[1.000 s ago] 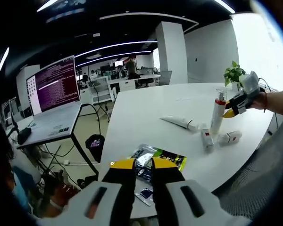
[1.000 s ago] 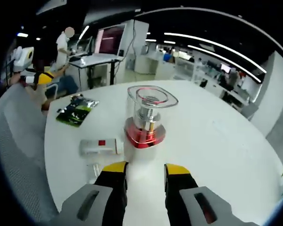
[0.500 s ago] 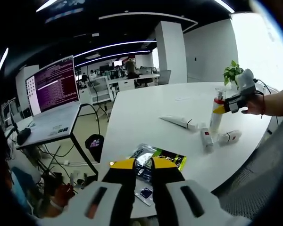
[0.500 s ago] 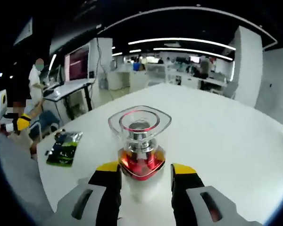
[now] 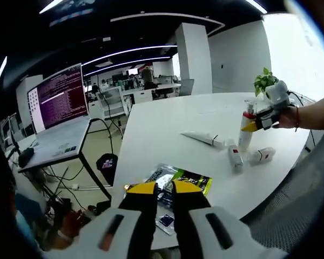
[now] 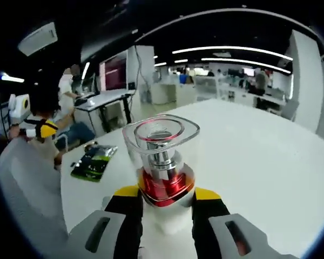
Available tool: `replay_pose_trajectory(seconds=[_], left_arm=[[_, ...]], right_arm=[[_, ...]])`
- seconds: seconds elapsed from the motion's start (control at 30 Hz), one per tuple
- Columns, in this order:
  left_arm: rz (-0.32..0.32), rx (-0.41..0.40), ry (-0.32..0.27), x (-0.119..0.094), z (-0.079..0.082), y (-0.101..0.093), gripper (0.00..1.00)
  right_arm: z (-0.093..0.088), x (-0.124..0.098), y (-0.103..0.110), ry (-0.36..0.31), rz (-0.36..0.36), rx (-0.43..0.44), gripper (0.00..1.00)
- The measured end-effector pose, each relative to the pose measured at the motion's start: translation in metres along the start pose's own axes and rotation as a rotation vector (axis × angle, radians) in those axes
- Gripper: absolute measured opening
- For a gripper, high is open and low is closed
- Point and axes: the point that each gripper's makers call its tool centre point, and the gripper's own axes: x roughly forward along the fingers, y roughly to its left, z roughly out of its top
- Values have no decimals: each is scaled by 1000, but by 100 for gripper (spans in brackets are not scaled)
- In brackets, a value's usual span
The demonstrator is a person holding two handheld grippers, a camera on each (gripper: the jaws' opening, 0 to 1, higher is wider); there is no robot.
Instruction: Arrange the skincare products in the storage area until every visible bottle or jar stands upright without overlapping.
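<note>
Left gripper [image 5: 159, 190]: fingers nearly clenched, grasping nothing, above a green sachet [image 5: 184, 179]. Right gripper [image 6: 166, 195]: fingers clamped around upright pump bottle [image 6: 163, 167], red collar between the fingertips, over white table [image 6: 259, 156].

Gloss and plastic on a matt white table

The pump bottle [image 6: 161, 162] has a clear glossy plastic cap, a shiny metal-looking stem and a glossy red collar over a matt white body. The table [image 5: 167, 129] is smooth and matt. The sachet [image 5: 183, 179] looks like shiny foil. The tubes [image 5: 205, 139] look like smooth white plastic.
</note>
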Motion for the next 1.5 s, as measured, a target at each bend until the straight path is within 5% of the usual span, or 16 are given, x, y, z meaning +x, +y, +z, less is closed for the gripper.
replay_pose_trajectory(seconds=[0.37,0.67,0.93,1.23,1.33,1.5], left_arm=[[3,2,0,0,0,0,6],[5,-4,-6,0,1,1,6],[1,-4,-6,0,1,0,6],[14,-24,-29,-1,3,4,6],[13,-30,-34,-1,4,4,6],[19,4,-27,-2,4,2,2]], right_arm=[[-5,-5,22,32,127,-78,31],[-15,-16,19,113,86,-96,36],[-51,-44,27,205,56,-69,35],[-71,-40,34,396,48,-185,36],[-84,-43,31,542,18,-171,36],[-85,-35,39,563,19,-131,38]])
